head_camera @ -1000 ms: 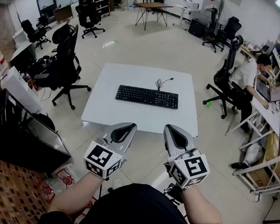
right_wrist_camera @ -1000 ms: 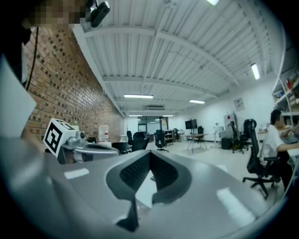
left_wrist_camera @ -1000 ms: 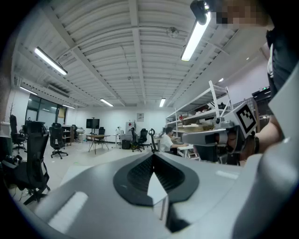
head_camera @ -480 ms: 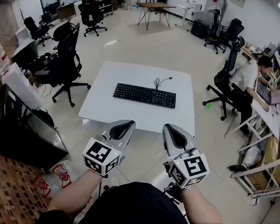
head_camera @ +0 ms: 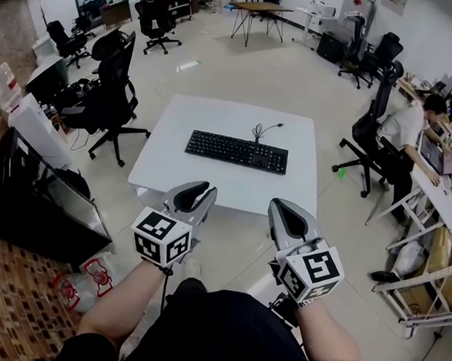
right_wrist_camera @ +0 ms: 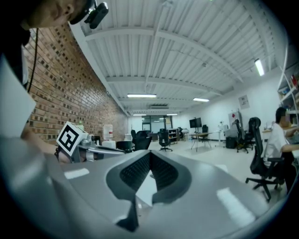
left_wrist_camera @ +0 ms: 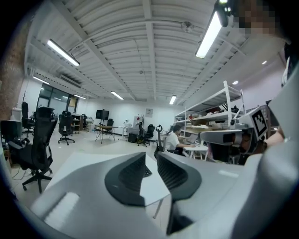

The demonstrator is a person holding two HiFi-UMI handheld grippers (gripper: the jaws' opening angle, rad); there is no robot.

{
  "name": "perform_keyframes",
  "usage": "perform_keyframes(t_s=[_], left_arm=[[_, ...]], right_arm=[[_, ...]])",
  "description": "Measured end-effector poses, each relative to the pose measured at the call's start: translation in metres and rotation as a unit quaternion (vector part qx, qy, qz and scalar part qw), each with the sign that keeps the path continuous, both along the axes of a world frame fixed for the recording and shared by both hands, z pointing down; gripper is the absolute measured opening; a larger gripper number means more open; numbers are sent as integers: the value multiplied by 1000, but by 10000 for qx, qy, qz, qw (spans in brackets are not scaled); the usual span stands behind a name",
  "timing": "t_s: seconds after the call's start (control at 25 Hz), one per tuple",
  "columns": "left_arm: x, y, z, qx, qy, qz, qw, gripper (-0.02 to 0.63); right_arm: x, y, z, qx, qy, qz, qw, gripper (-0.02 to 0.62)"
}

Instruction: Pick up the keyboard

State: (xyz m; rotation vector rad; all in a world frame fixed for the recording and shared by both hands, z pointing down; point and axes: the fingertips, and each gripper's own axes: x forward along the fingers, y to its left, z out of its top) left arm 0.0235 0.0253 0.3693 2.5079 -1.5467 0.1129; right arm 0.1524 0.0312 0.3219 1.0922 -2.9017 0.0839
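One change: jaws of the left gripper (head_camera: 196,195) have just parted, empty, while the right gripper (head_camera: 284,214) is closed, likely readying for the flat black keyboard (head_camera: 236,151), untouched at the centre of the white square table (head_camera: 210,189).

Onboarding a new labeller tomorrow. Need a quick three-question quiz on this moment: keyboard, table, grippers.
1. True or false: the flat black keyboard lies on the white square table, touched by neither gripper.
2. Whose jaws stand apart? A) left gripper B) right gripper C) both
3. Where does the keyboard's thin black cable run?
Key: 1 true. 2 A: the left gripper's jaws have just been opening, with nothing between them; the right gripper is shut and empty. 3 From the keyboard's far edge, curling loose across the table.
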Motion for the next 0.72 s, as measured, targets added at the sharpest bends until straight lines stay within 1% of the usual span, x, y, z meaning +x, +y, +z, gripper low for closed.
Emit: perform_keyframes(t_s=[0.2, 0.36, 0.56, 0.72], left_arm=[[-34, -32, 17, -327, 172, -193, 9991, 90], [-69, -71, 40, -689, 353, -370, 9963, 114], [-114, -129, 74, -1139, 530, -515, 9907, 123], [-147, -176, 108, -1597, 690, -529, 9833, 141]], right_arm=[[-7, -16, 6, -67, 24, 54, 10000, 2], [-15, -40, 12, -149, 66, 159, 9997, 3], [-34, -83, 22, -296, 154, 309, 9990, 2], [-57, -120, 35, -511, 186, 432, 9976, 2]])
